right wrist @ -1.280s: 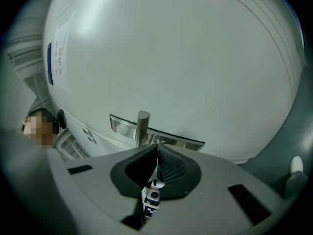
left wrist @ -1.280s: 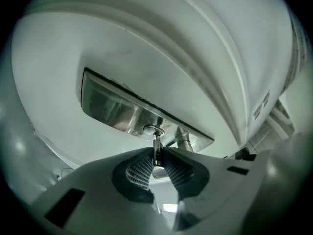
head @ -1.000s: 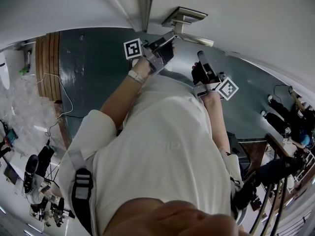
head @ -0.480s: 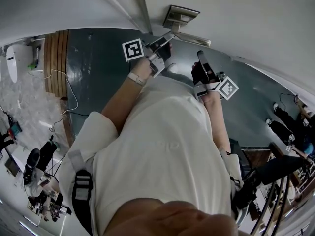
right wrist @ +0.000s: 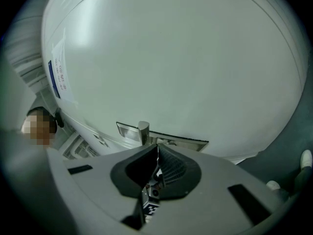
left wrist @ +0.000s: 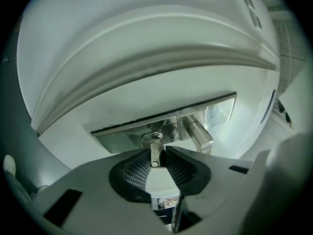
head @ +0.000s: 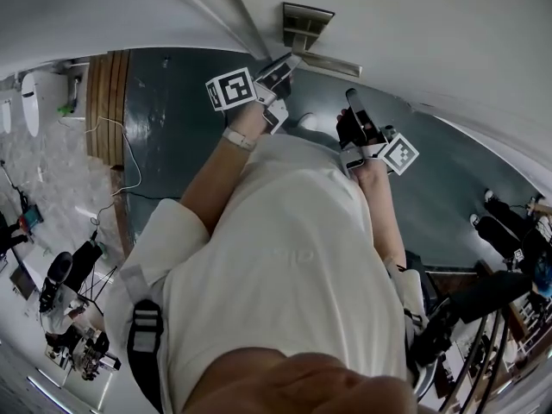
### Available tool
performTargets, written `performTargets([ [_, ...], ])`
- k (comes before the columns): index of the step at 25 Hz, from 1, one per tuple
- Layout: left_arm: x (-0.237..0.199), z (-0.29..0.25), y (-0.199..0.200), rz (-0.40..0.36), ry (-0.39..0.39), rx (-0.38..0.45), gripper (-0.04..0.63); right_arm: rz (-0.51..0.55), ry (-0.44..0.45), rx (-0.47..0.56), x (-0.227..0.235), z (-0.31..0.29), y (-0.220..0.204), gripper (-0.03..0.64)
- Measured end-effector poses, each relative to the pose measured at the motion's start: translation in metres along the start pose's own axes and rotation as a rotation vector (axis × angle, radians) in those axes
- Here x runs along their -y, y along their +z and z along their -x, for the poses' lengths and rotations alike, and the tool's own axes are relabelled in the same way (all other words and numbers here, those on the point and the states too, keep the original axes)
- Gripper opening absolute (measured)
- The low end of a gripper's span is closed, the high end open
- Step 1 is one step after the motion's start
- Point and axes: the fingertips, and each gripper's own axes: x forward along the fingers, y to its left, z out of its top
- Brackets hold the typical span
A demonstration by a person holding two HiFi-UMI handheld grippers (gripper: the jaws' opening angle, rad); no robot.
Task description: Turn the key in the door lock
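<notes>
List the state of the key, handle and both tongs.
Key, in the lock, sticking out.
Left tongs, open around the key; jaws have just been opening.
Right tongs, shut, empty.
Handle, untouched.

door handle [left wrist: 198, 133] juts out just right of key [left wrist: 155, 153], blocks that side, flat lock plate [left wrist: 117, 133] left of key unobstructed, bare door [left wrist: 146, 58] all around plate

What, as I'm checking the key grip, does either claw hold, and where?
Nothing, it seems. The left claw has just been opening; the key stands loose between its jaws. The right claw is shut, empty.
</notes>
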Motion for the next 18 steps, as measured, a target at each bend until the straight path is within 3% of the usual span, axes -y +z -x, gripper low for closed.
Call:
performTargets([
  [9,-0.013,0.016,0.011,-0.29,0.257,0.044,0.092,-0.018,0.012,-0.034,0.007,-0.003,-0.005,0.025],
  [13,-0.002,0.023,0.021,-0.518,0.411,0.078,0.087,-0.032,0.015,-0.051,0.004,-0.003,-0.006,0.025],
  [15,0.01,0.025,0.023,-0.68,0.484,0.079,0.028,-0.027,0.022,-0.061,-0.001,-0.005,-0.006,0.025],
  [18,0.015,0.026,0.022,-0.862,0.574,0.077,0.018,-0.031,0.028,-0.072,-0.005,-0.007,-0.008,0.025],
])
